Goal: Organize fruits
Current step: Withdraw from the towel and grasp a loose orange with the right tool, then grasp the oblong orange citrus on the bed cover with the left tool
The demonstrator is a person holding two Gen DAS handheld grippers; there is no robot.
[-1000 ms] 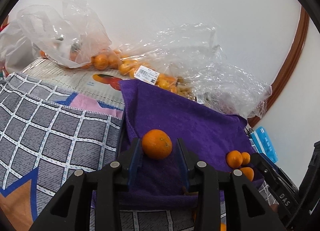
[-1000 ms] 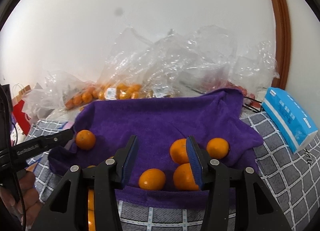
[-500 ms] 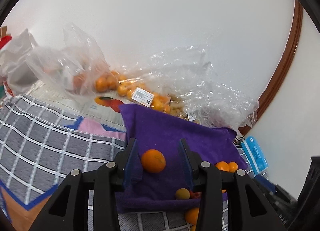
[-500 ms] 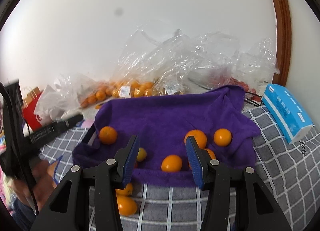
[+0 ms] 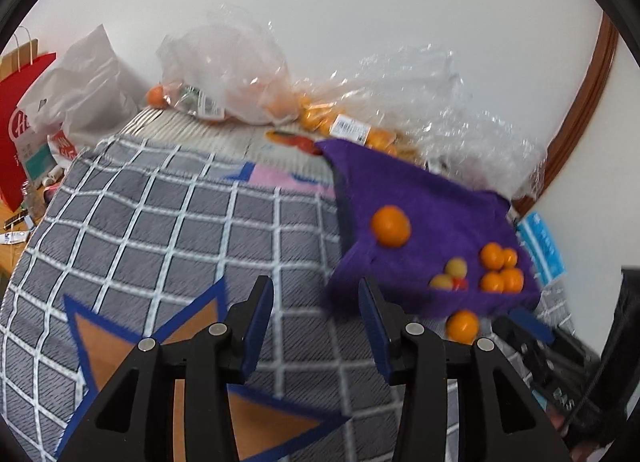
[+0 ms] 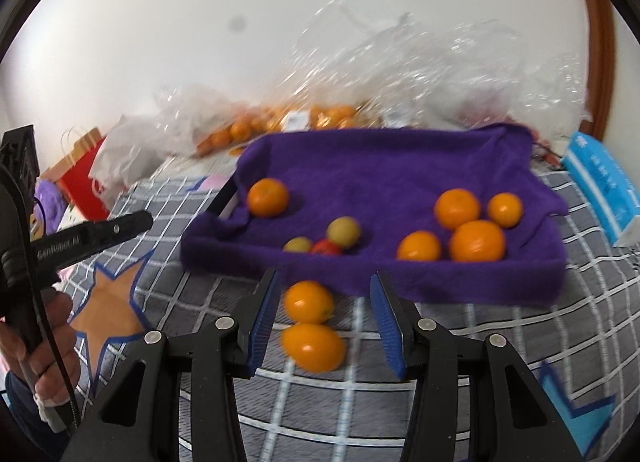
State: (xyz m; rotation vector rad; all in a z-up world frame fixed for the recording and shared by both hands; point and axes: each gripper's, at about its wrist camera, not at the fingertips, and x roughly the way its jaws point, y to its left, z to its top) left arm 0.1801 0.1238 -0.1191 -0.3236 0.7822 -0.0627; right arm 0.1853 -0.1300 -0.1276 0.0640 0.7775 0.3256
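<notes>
At the far left of the right wrist view, the left gripper [image 6: 132, 223] is hanging over the grey checked blanket [image 6: 500, 346], held in the person's left hand [image 6: 48, 338]; its own camera is showing its fingers spread wide with only blanket between them. Further right, a tray draped in a purple towel [image 6: 384, 165] is sitting on the blanket. A lone orange [image 6: 267, 197] is lying near the tray's left edge. Toward the front edge, two small yellowish fruits [image 6: 343, 232] and a red one [image 6: 326, 248] are sitting close together. Near the front right corner, four oranges [image 6: 476, 241] are clustering together. In front of the tray's front edge, two oranges [image 6: 309, 301] are resting on the blanket, one just behind the other, and the right gripper [image 6: 324, 316] is standing spread around them, pinching neither. A blue tissue pack [image 6: 600, 181] is lying beside the tray's right edge.
</notes>
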